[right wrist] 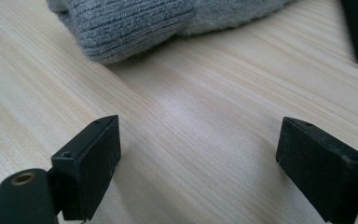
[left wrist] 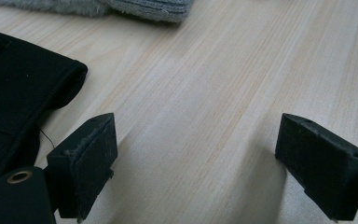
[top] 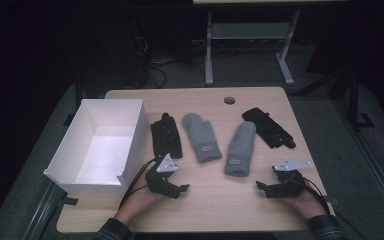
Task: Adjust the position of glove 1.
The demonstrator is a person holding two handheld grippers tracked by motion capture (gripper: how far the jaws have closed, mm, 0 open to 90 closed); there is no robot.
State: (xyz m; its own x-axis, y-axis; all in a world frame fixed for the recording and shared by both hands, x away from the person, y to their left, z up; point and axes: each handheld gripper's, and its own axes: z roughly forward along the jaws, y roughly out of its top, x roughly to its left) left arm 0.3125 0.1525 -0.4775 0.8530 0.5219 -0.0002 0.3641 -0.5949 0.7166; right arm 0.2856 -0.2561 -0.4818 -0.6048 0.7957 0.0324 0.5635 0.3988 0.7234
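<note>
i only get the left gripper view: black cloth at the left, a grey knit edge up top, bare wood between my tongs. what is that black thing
Observer: A black glove, lying flat just ahead of the left tongs.
Operator: and the grey edge
Observer: The cuff of a grey mitten; a second grey mitten lies to its right.
Operator: anything to drop them in
Observer: An open white box stands at the table's left, beside the black glove.
Operator: where's my other hand
Observer: The right tongs rest open near the front edge, below the second grey mitten; another black glove lies beyond.
</note>
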